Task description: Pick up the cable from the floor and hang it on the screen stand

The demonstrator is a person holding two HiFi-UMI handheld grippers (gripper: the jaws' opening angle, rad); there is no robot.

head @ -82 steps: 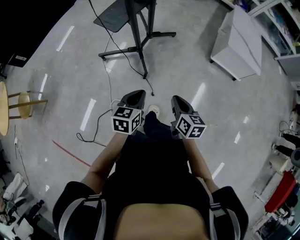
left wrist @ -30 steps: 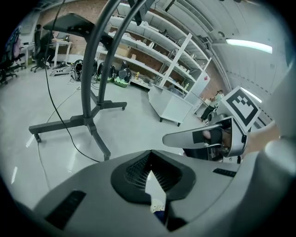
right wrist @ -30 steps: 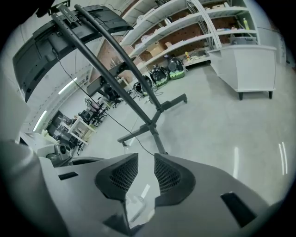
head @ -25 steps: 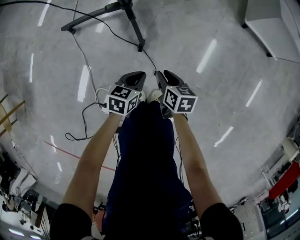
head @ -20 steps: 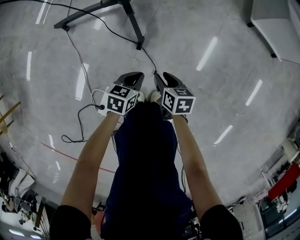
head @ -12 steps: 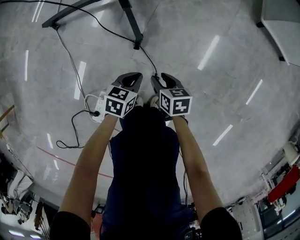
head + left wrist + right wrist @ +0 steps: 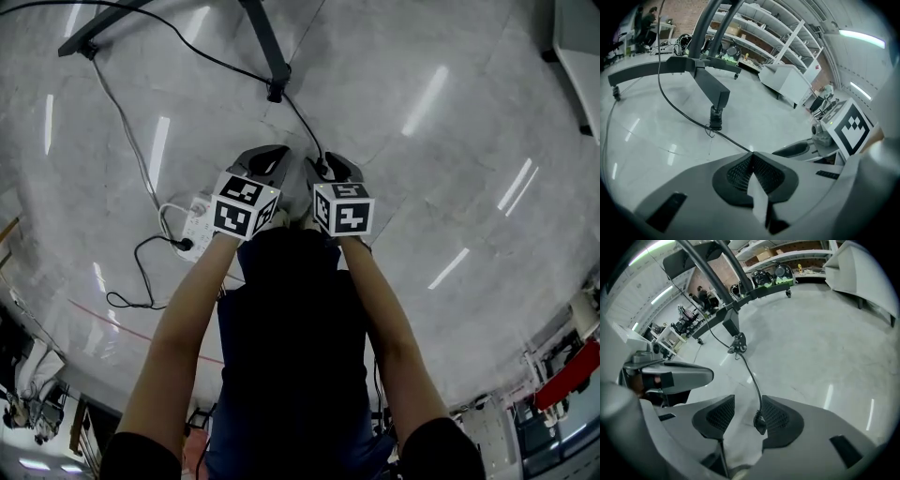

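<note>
My right tongs are opening, their pads apart. The plug of the black cable lies between them. The cable runs ahead along the floor to the screen stand's foot. My left tongs are closed together, empty.

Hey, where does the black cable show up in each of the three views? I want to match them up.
Head view: the black cable runs from the stand foot down to the right gripper.
Left gripper view: the cable passes the stand foot and disappears behind the shut left gripper.
Right gripper view: the cable's plug end sits between the right gripper's opening jaws.
Shared landmark: the stand foot, beside the cable in every view.
</note>
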